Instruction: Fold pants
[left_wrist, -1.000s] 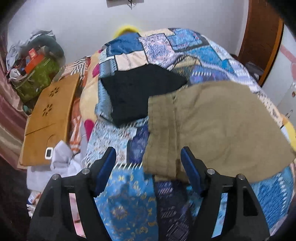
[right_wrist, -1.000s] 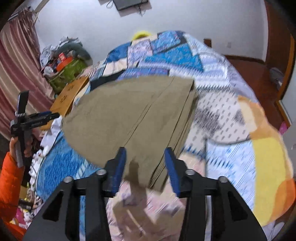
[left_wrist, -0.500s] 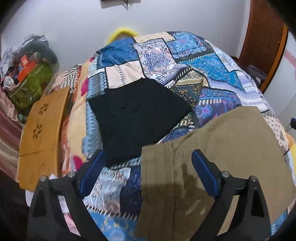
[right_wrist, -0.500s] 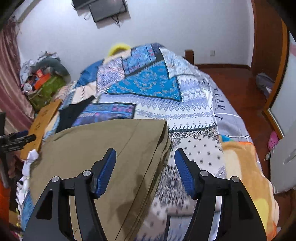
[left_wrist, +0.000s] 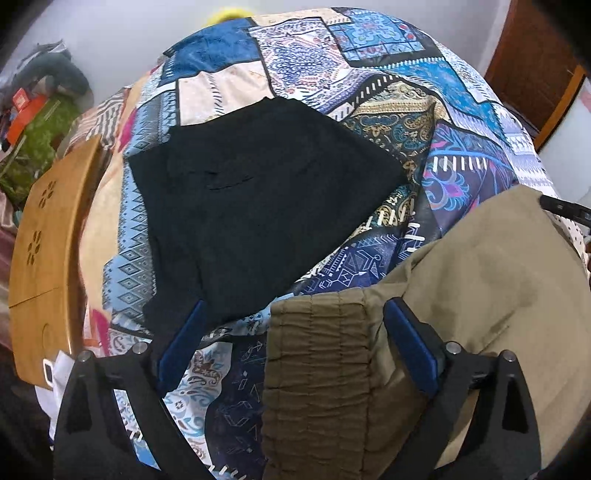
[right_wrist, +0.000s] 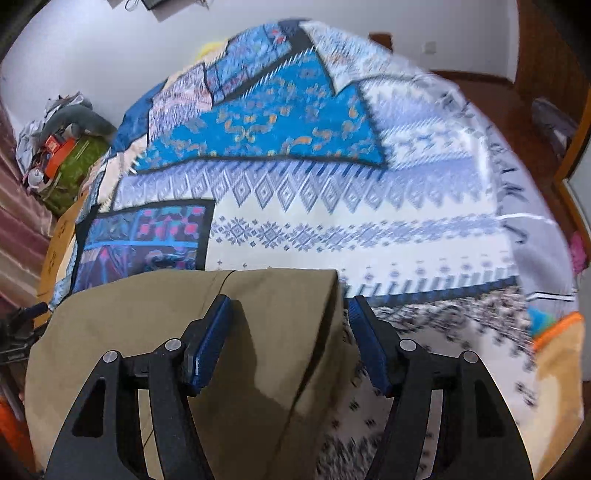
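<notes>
Folded olive-khaki pants (left_wrist: 461, 302) lie flat on the patchwork bed cover (left_wrist: 369, 85). Their gathered elastic waistband (left_wrist: 317, 369) sits between my left gripper's (left_wrist: 295, 332) open blue fingers, at the near left end. In the right wrist view the pants' (right_wrist: 184, 350) other end lies under my right gripper (right_wrist: 288, 332), which is open, its right finger (right_wrist: 369, 350) just past the cloth's right edge. Neither gripper pinches the cloth.
A folded black garment (left_wrist: 258, 206) lies on the bed just beyond the pants, to the left. A bamboo lap desk (left_wrist: 44, 251) leans at the bed's left side, with clutter and a green bag (left_wrist: 33, 147) behind it. A wooden door (left_wrist: 535, 62) is right.
The pants were held up off the bed by both grippers; now they lie flat on it. Both grippers have opened and drawn back toward the near edge.
</notes>
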